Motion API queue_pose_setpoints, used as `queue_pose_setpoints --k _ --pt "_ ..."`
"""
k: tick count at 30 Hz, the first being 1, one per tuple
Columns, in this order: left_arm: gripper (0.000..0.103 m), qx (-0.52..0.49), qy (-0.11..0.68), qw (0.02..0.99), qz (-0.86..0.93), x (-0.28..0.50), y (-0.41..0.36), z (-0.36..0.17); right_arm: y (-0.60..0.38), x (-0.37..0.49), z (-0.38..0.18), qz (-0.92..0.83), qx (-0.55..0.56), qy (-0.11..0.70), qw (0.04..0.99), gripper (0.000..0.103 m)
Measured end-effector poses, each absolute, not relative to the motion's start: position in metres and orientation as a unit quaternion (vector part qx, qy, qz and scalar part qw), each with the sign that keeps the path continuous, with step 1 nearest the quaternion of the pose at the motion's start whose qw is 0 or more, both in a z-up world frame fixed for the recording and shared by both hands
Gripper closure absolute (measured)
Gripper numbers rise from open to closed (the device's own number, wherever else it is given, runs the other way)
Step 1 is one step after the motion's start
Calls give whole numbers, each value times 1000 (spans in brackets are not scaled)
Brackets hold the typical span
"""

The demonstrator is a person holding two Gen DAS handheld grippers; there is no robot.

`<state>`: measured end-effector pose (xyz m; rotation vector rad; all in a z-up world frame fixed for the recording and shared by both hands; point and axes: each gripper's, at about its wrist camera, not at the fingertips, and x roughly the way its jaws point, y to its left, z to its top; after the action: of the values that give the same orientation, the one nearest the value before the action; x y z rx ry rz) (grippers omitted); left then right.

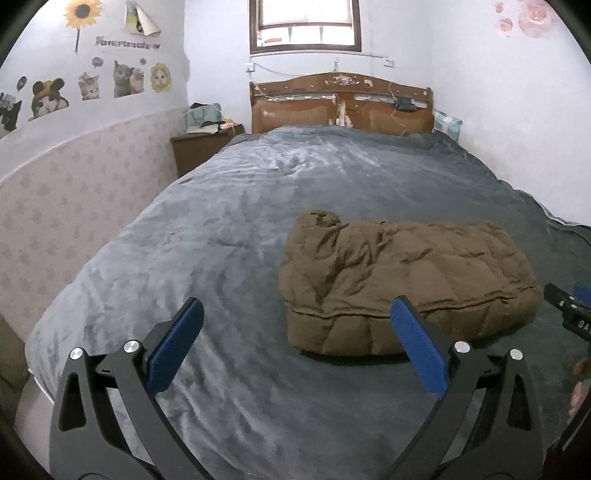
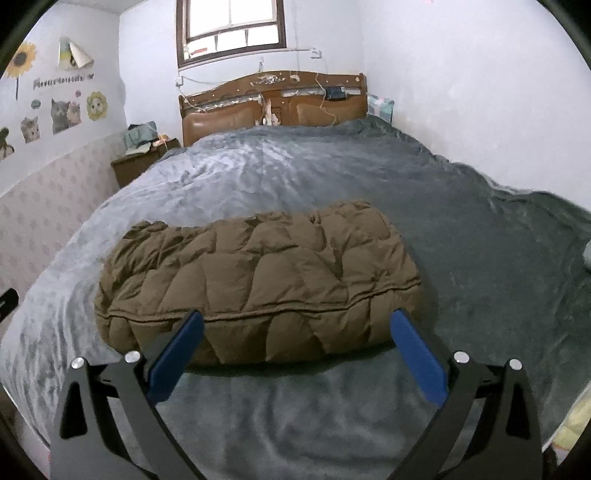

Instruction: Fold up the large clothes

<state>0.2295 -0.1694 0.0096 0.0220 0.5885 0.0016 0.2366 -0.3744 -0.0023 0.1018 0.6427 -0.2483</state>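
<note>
Left tool (image 1: 295, 314): fingers spread wide apart, blue pads (image 1: 175, 347) facing each other, nothing between them. It hangs above the grey blanket (image 1: 207, 229) near the foot edge of the bed, clear of any fabric; its right-hand pad overlaps the near left corner of the jacket only in line of sight, and contact cannot be told.

Right tool (image 2: 295, 321): likewise wide apart, holding nothing. Both of its blue pads (image 2: 417, 354) sit just in front of the near folded edge of the jacket; whether the tips touch the cloth cannot be told. A bit of this tool shows at the right rim of the left wrist view (image 1: 569, 310).

Brown quilted jacket (image 2: 258, 273): folded into a puffy rectangular bundle, lying flat on the blanket toward the foot of the bed and the bed's right side. A seam runs along its near long edge. At its far left corner a rumpled fold of cloth sticks up (image 1: 325, 219).

Blanket beyond the bundle: wrinkled, covering the bed up to the wooden headboard (image 1: 340, 103).

Nightstand (image 1: 199, 147) at the head-left corner of the bed, with a heap of pale cloth and small items on top; what they are cannot be made out.

Far wall: window (image 1: 306, 26) above the headboard. Left wall: cat and sunflower stickers (image 1: 125, 77).
</note>
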Motion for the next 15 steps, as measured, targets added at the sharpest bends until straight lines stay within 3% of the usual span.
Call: queue_pose_setpoints --k 15 --pt "3 -2 290 957 -23 219 -175 25 -349 215 33 -116 43 286 950 2"
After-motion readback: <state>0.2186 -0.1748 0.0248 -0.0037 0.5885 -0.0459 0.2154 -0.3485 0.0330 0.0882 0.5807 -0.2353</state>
